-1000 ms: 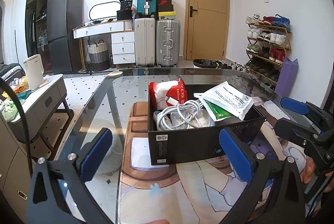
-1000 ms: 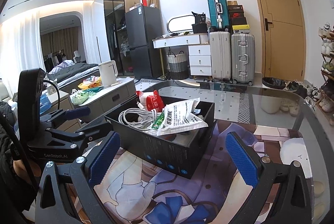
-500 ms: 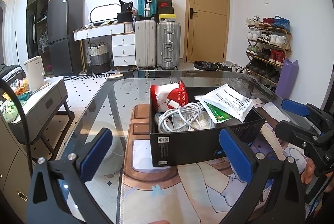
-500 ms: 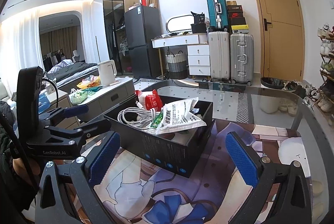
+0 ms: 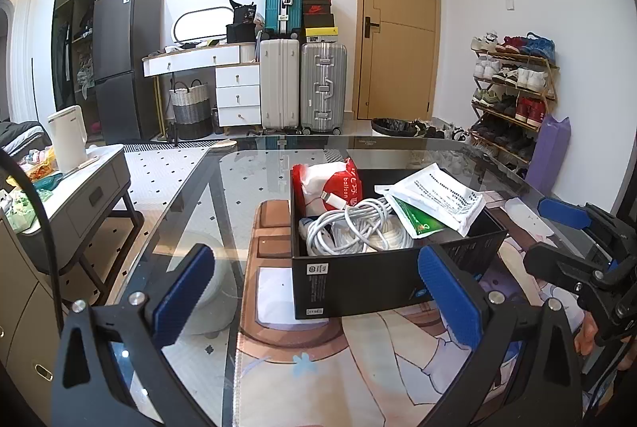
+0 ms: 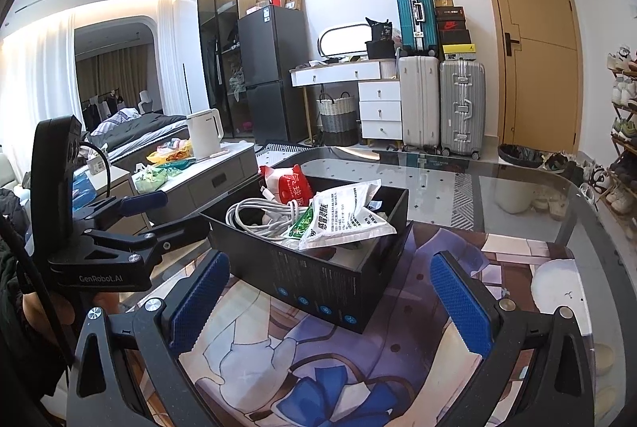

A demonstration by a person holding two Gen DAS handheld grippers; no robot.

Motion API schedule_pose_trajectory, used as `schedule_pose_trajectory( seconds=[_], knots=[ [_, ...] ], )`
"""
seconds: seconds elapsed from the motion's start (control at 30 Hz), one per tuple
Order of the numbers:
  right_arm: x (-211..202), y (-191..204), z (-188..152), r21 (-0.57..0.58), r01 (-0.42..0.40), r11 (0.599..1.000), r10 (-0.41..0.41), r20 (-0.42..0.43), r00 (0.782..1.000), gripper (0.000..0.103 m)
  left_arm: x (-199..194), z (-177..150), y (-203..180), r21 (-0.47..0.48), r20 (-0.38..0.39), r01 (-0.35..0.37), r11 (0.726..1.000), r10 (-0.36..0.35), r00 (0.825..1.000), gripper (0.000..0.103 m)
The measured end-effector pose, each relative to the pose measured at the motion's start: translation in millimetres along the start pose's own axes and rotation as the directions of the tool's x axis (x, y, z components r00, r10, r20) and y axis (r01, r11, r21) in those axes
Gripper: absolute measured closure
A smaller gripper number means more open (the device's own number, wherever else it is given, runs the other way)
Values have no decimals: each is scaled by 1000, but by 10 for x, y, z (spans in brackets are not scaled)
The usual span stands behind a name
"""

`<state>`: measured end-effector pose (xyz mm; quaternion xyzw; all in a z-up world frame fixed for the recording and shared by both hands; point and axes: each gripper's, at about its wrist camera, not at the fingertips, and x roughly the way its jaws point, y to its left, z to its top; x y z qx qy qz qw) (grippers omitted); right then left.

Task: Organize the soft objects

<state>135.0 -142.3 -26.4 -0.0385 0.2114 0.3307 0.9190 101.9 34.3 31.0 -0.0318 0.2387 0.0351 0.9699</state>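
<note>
The red bag (image 5: pixel 332 184), white cable (image 5: pixel 354 228) and white packet (image 5: pixel 434 198) already sit in the black box (image 5: pixel 382 279) in the middle of the frame, so little looks left, and both the left hand-held gripper (image 5: pixel 314 291) and right hand-held gripper (image 6: pixel 330 301) are wide apart, holding nothing

Box (image 5: pixel 370 279) sits on mat (image 5: pixel 358 359), mat on glass table (image 5: pixel 239 188). In box: coiled cable (image 5: pixel 350 228) at centre, red-white pouch (image 5: pixel 334 184) at 11 o'clock of cable, paper packet (image 5: pixel 438 200) at 3 o'clock, overlapping green sachet (image 5: pixel 418 224).
</note>
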Motion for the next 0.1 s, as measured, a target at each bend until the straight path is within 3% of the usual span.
schedule_pose_trajectory(
  seconds=[0.1],
  knots=[
    [3, 11, -1, -1, 0, 1000, 0, 0, 1000, 1, -6, 7, -1, 1, 5, 6, 1000, -6, 1000, 0]
  ],
)
